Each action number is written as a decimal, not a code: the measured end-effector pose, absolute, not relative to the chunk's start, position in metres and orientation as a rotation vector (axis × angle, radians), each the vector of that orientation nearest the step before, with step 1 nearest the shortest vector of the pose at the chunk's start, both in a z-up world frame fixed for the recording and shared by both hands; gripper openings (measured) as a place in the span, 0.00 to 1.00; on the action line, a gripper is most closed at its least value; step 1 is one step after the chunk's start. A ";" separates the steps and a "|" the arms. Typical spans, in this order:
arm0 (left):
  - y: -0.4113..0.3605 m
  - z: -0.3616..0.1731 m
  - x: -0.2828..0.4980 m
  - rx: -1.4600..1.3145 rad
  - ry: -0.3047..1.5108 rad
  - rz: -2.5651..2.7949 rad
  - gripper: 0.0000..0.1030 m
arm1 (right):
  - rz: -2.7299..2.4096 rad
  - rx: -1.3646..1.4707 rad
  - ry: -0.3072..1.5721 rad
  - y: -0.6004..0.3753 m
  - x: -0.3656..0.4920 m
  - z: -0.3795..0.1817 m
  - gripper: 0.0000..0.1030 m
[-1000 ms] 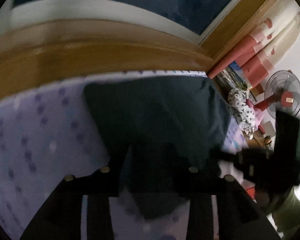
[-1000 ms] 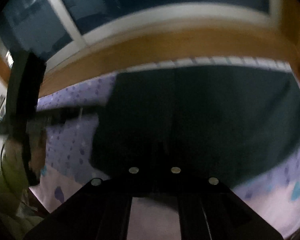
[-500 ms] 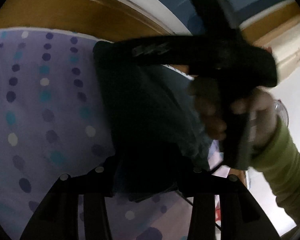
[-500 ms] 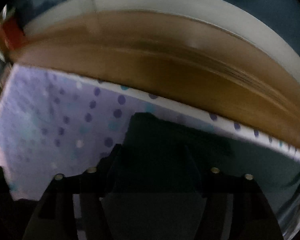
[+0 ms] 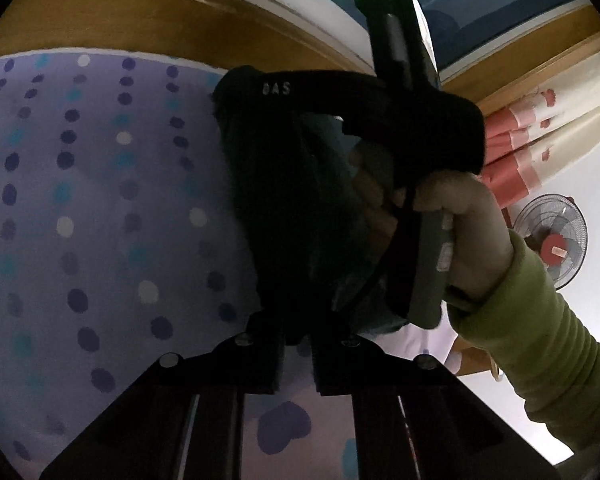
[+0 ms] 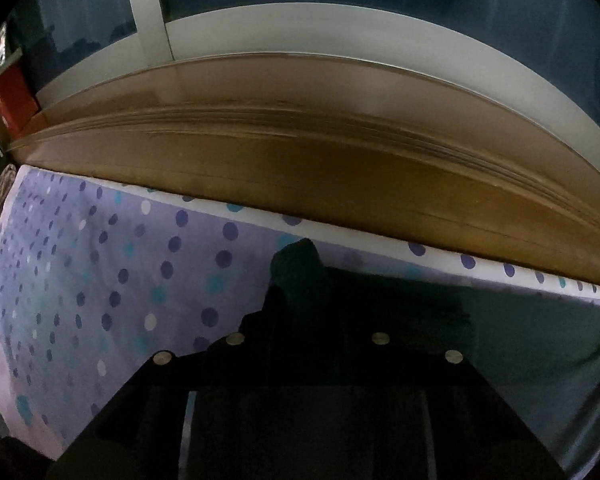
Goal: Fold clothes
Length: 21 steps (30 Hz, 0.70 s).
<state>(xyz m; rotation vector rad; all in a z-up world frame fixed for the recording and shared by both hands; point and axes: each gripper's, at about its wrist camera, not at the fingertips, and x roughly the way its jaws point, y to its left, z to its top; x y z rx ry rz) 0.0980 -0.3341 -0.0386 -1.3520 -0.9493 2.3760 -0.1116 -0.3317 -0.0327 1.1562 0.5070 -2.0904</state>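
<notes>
Since a second ago the right gripper (image 5: pixel 236 92) has swung across the dark green garment (image 5: pixel 300 216) lying on the dotted bedsheet (image 5: pixel 100 200), jaws closing, while the left gripper (image 5: pixel 296 356) closes onto its near edge, so folding looks underway, unfinished.

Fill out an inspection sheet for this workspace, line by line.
Surface: purple dotted bedsheet, wooden board along its far edge.
Job's things: dark garment, bunched near the far edge of the sheet.
Clutter: nothing seen on the sheet.
Grippers: left gripper closing, garment between its fingers; right gripper closing at the garment's far corner, grip not clear.
Cables: thin dark cable below the right hand.
Surroundings: window, curtain, standing fan.
</notes>
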 end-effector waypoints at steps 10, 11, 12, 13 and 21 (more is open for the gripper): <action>-0.319 -0.039 0.118 -1.424 -0.895 2.314 0.00 | -2.100 1.090 0.471 -0.317 -0.104 -0.023 0.42; -0.319 -0.033 0.119 -1.414 -0.855 2.337 0.00 | -2.102 1.071 0.439 -0.311 -0.100 -0.014 0.42; -0.320 -0.027 0.120 -1.406 -0.815 2.365 0.00 | -2.104 1.037 0.395 -0.300 -0.095 -0.001 0.44; -0.321 -0.021 0.119 -1.394 -0.777 2.387 0.00 | -2.107 1.006 0.355 -0.289 -0.090 0.010 0.45; -0.327 0.009 0.061 -1.343 -0.562 2.483 0.14 | -2.275 1.046 0.184 -0.201 -0.052 0.018 0.46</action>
